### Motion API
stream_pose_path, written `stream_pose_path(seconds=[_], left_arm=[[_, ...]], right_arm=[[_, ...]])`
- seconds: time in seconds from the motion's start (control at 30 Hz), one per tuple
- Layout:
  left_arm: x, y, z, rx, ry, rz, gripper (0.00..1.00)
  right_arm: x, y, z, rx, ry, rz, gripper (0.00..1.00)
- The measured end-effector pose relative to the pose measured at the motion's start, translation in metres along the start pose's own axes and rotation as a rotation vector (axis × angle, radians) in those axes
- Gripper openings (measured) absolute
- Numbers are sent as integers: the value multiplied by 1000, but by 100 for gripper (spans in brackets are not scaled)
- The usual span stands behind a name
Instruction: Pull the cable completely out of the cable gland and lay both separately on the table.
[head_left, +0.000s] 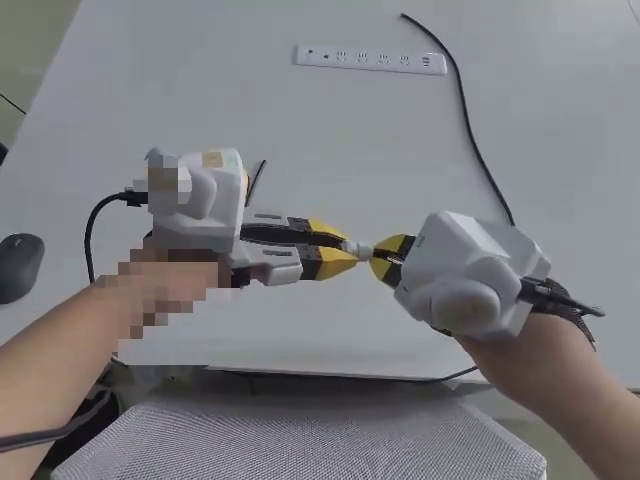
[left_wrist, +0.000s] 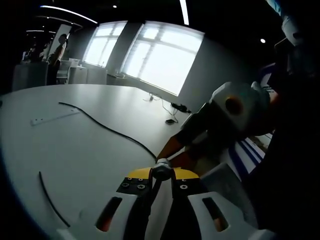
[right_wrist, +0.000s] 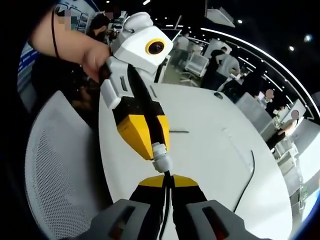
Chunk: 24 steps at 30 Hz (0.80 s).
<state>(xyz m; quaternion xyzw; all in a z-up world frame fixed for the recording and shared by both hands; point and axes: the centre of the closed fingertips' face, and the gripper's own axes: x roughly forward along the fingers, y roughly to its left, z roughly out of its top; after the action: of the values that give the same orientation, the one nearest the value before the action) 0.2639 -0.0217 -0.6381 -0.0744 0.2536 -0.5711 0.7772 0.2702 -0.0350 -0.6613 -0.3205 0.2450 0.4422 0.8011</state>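
Over the near edge of the desk (head_left: 300, 130), tip to tip, the two grippers meet with the cable gland (head_left: 360, 248) between them, held in the air and not resting on anything.

Step in hand, as judged: drawing the cable (right_wrist: 165, 200) out of the gland. To do it well:
- pull straight along the gland's axis, hands moving directly apart, no twisting or bending at the mouth
- hold the gland side steady and let the cable side travel
- if the cable slips in the jaws, regrip closer to the gland rather than yanking
- carry on until the free end clears the gland, then set each piece down well apart on bare desk, away from the power strip (head_left: 370, 58) and the black cord (head_left: 470, 120)

Left gripper (head_left: 345, 250): jaws closed on the gland; the left gripper view shows the pale round body pinched between the yellow tips.

Right gripper (head_left: 385, 255): jaws nearly together, clamped on the thin black cable just beside the gland; the cable runs back between the jaws.
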Motion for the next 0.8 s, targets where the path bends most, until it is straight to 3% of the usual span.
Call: stream_pose_path(seconds=[0.33,0.37,0.6,0.73,0.77,0.8], left_arm=[[5,-2,0,11,7,2,15],[6,-2,0,12,10,2,15],[0,-2,4,0,-12,-10,15],[-2,-4,7,11,-22,-13,15],[-2,-5,8,9,-28,-14,15],[-3,-5,9,6,-33,-16,15]], right_arm=[[0,-2,-9,106,-10,-3,0],[0,-3,-16,105,19,-16,0],[-3,-16,-44,174,72,-48,0],[-1,-21,-66,306,93,-63,0],[1,-24,-75,386,98,-77,0],[1,-25,-82,420,115,-84,0]])
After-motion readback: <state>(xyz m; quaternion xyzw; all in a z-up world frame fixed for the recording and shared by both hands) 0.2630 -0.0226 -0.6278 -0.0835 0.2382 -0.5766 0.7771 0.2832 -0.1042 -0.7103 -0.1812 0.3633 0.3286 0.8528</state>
